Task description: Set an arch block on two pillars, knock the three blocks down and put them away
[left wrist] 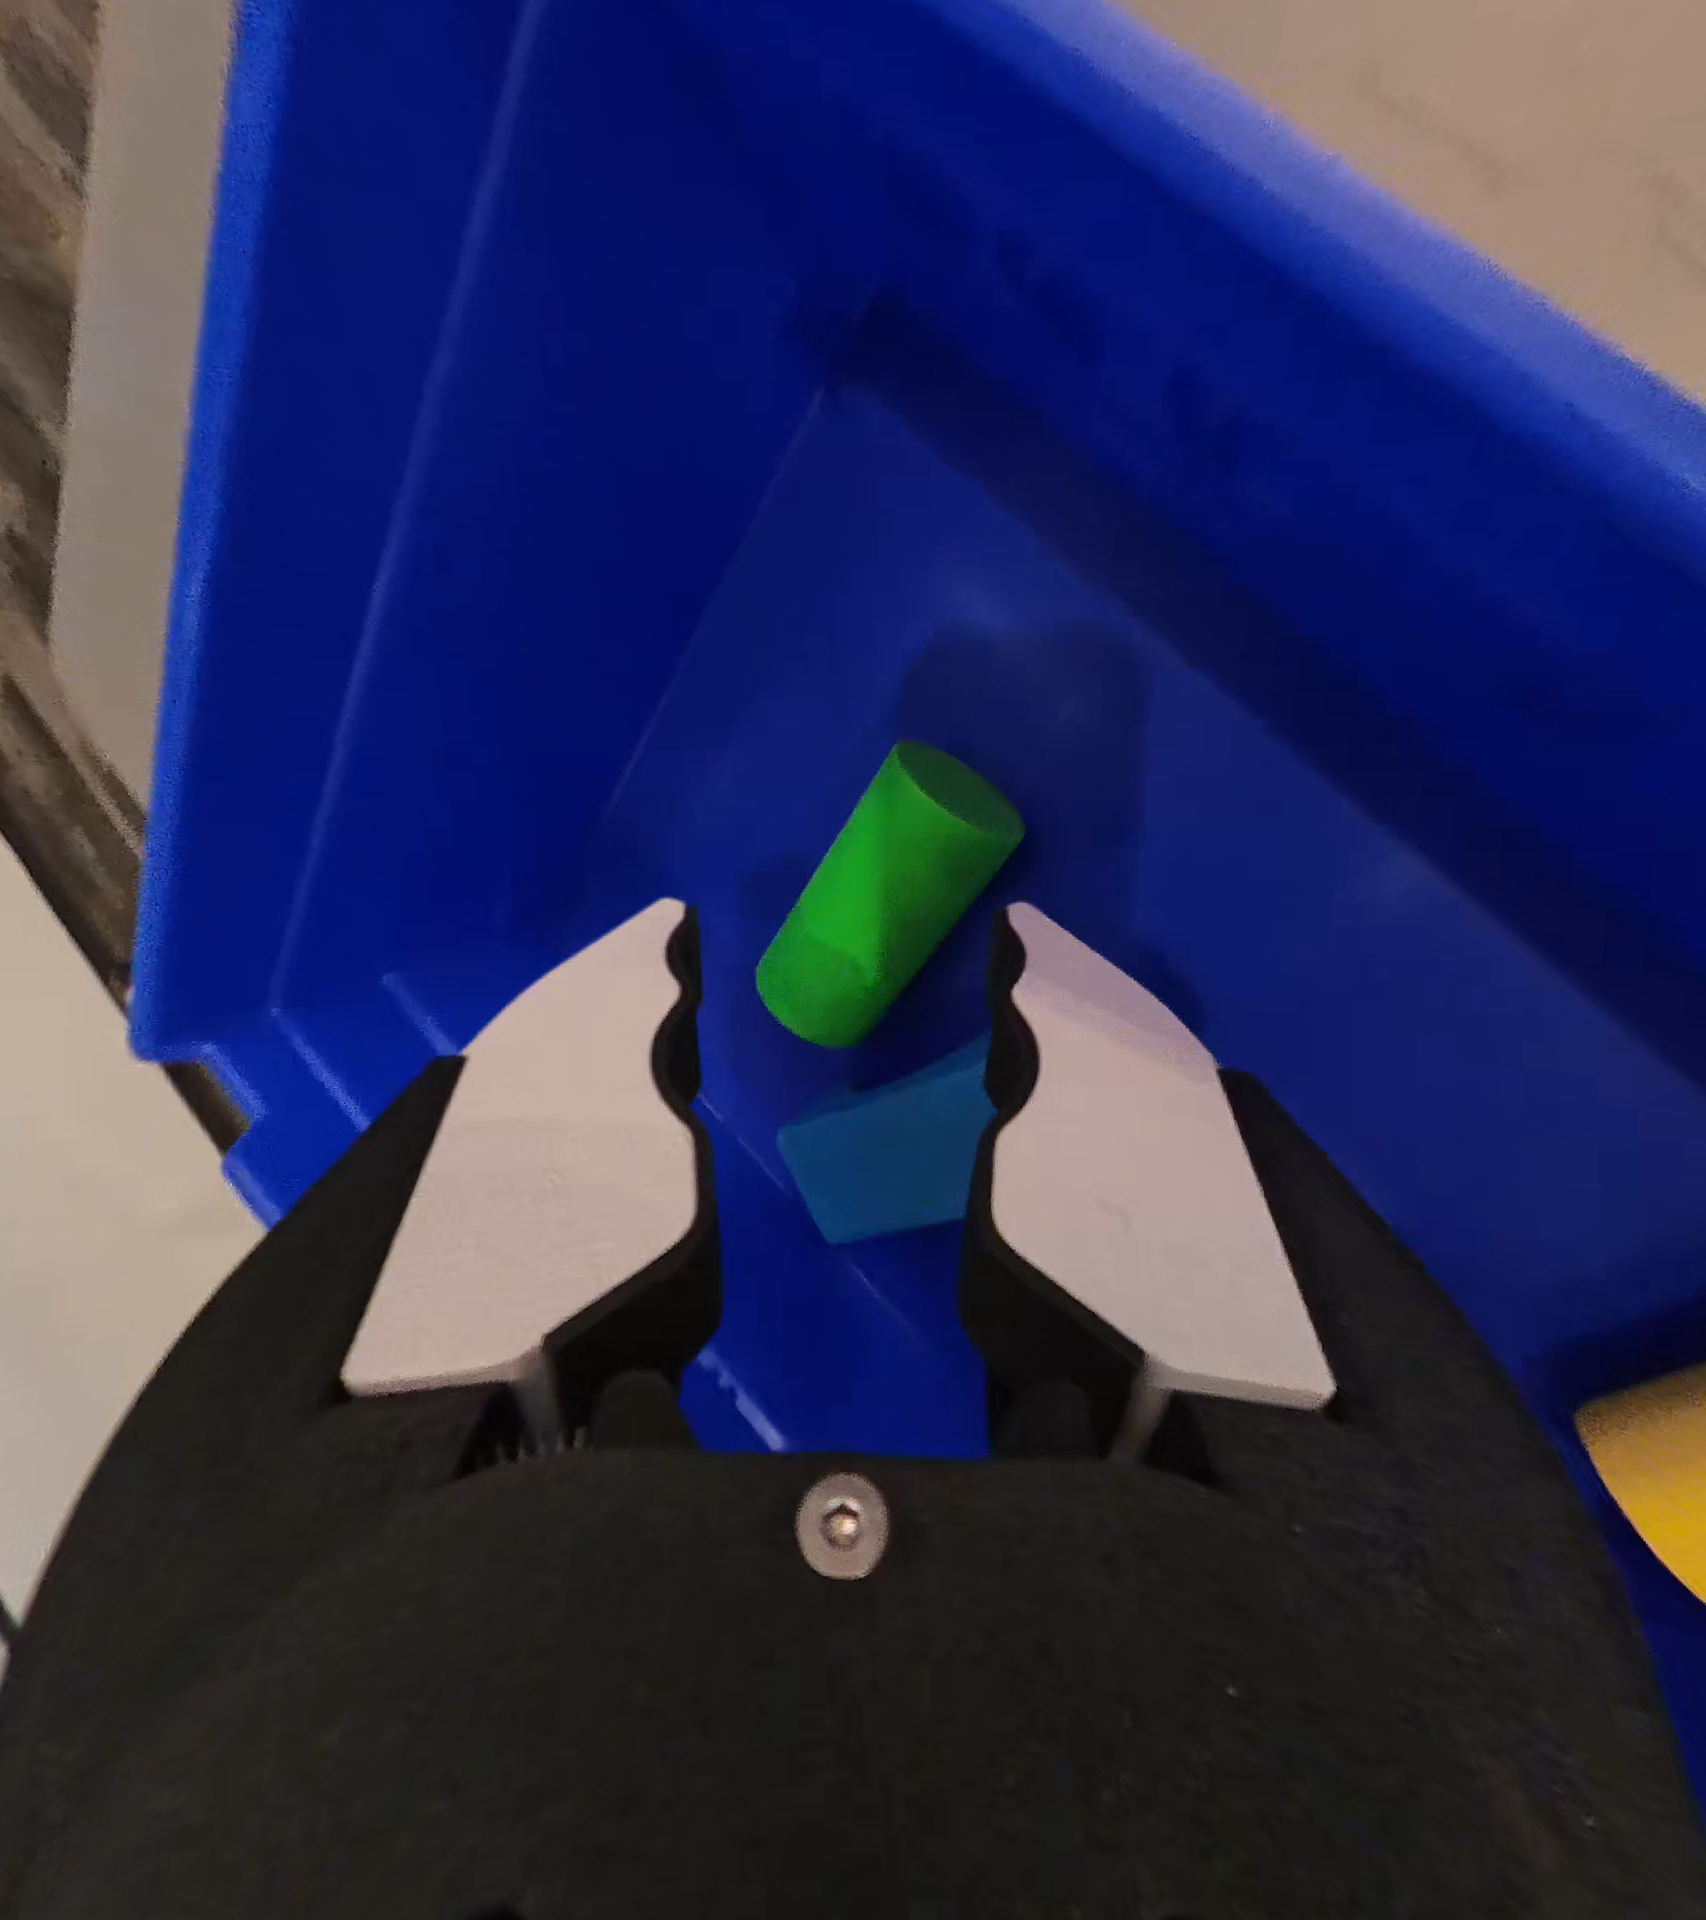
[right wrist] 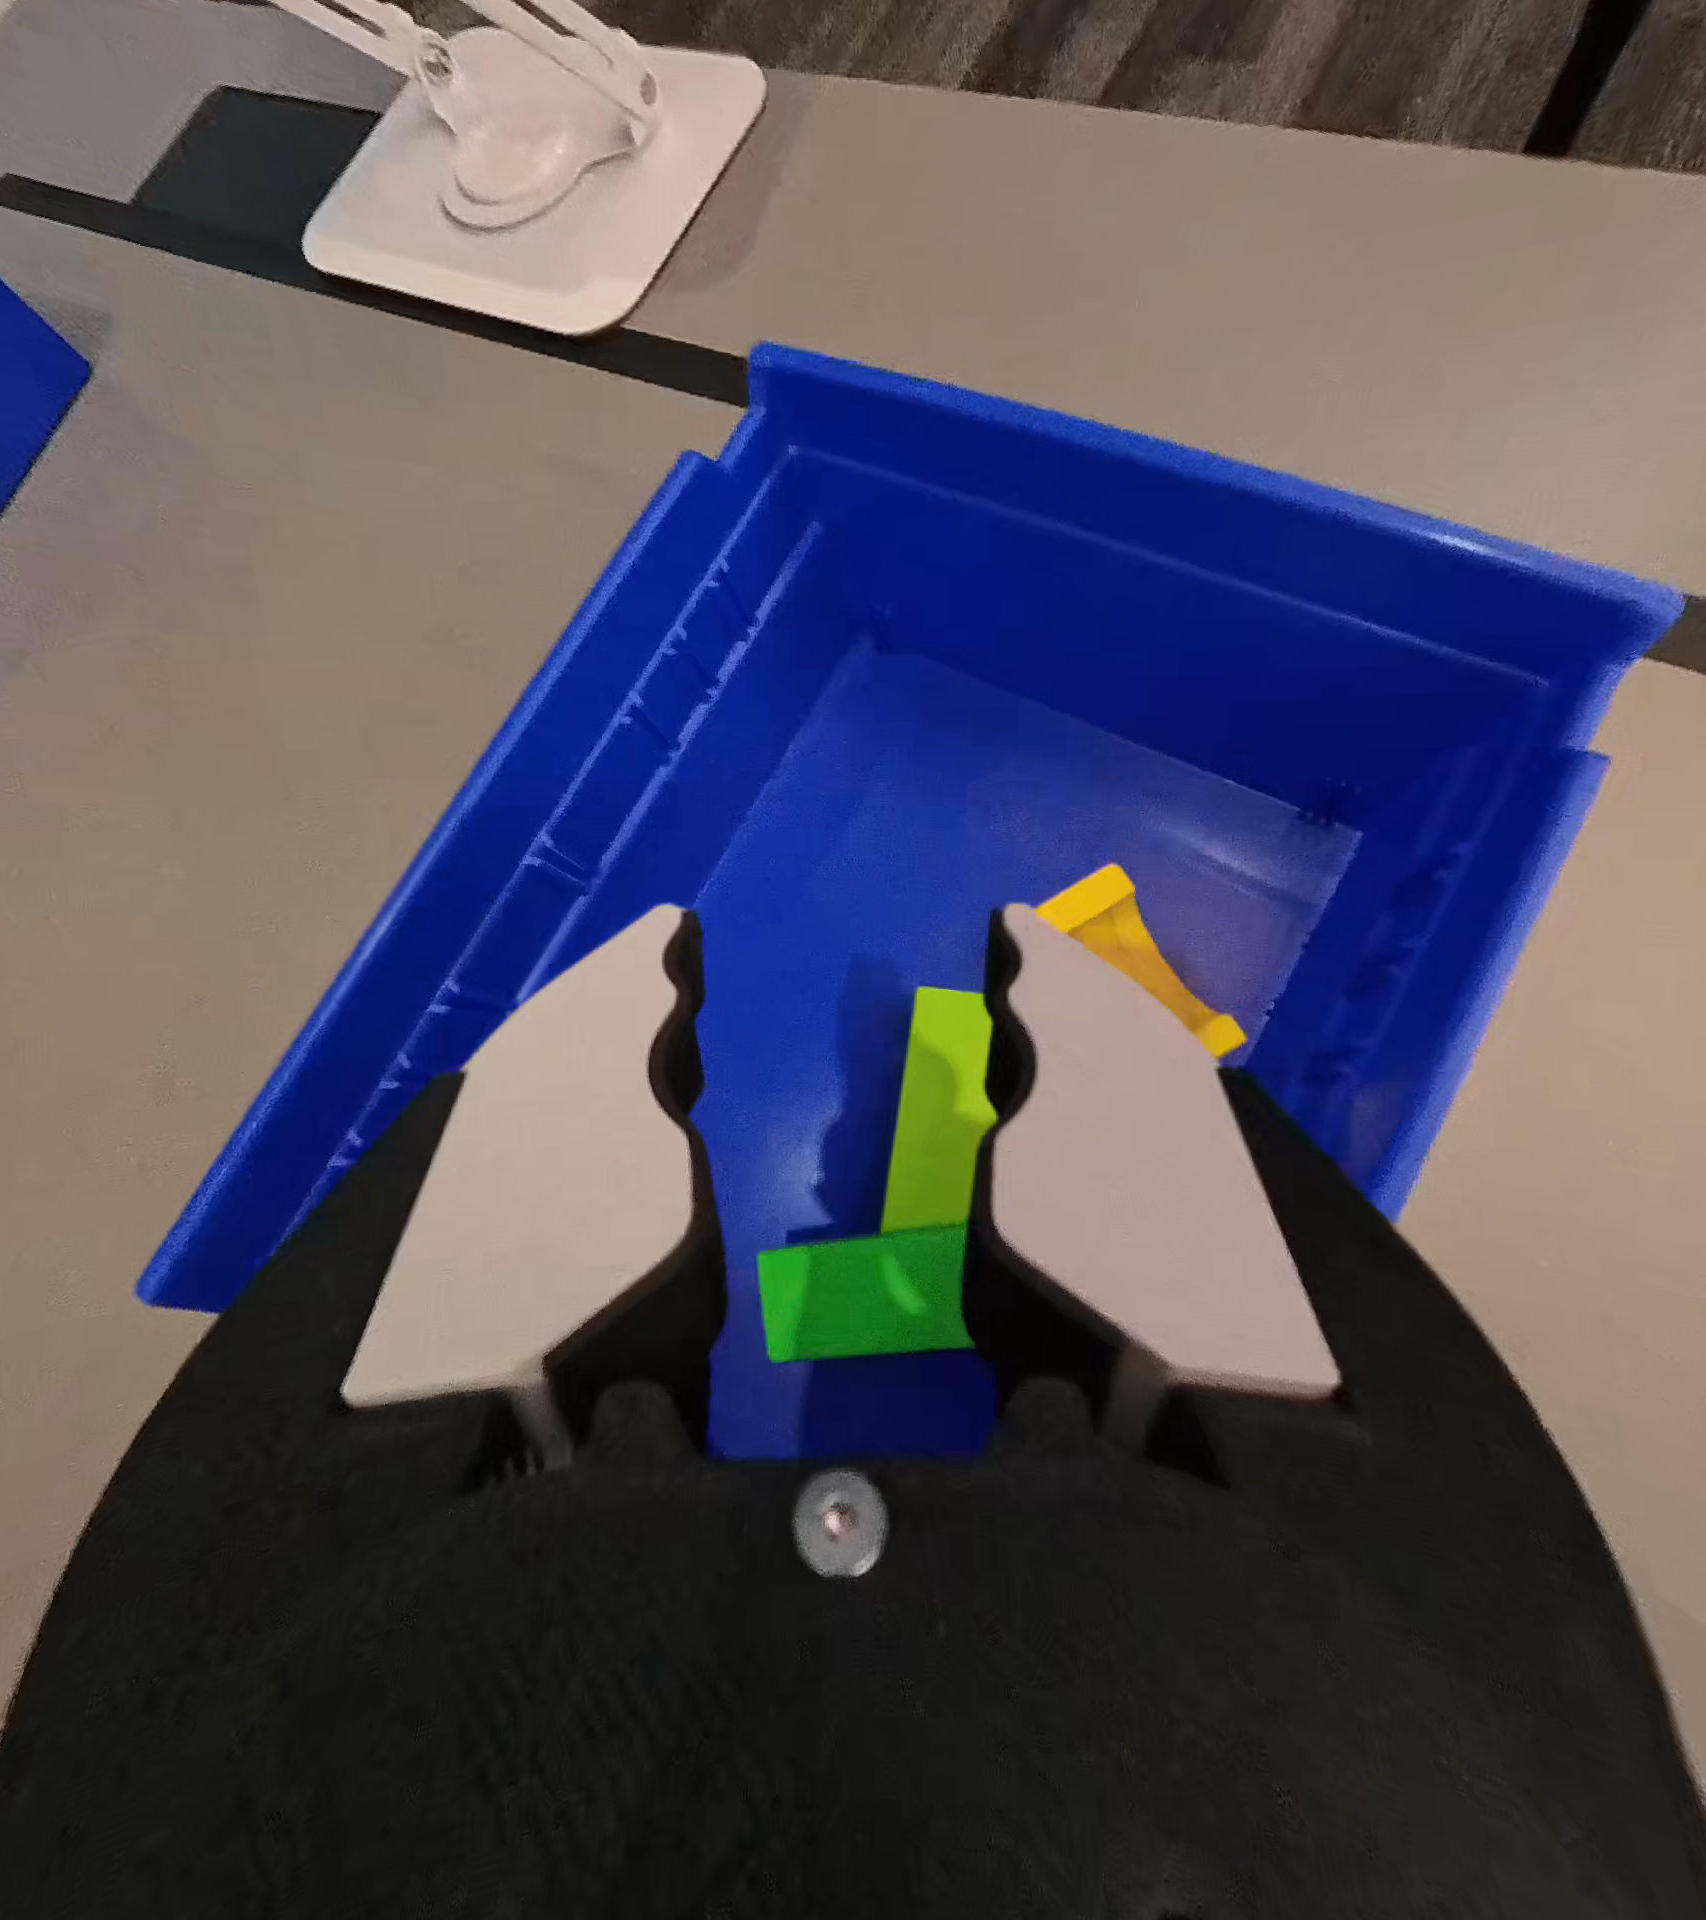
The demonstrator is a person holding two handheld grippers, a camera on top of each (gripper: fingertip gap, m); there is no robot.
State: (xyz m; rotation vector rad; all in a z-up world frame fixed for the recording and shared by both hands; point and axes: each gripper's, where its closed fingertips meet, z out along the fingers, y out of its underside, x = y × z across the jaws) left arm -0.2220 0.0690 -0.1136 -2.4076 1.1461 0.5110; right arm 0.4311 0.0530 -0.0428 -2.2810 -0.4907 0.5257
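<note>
Below, blue bins [right wrist: 1192, 499] sit on a grey-beige tabletop [right wrist: 309, 623].

1. The left tongs [left wrist: 844, 935] are showing a wide matte-black body with a grainy surface.
2. A round silver screw [left wrist: 841, 1525] is sitting on that body, just below the finger roots.
3. Each finger [left wrist: 537, 1184] is wearing a flat pale-grey plate, with a wavy black inner edge beside it.
4. The right tongs [right wrist: 841, 940] are showing the same black body, grey-plated fingers [right wrist: 1140, 1174] and silver screw [right wrist: 838, 1525].
</note>
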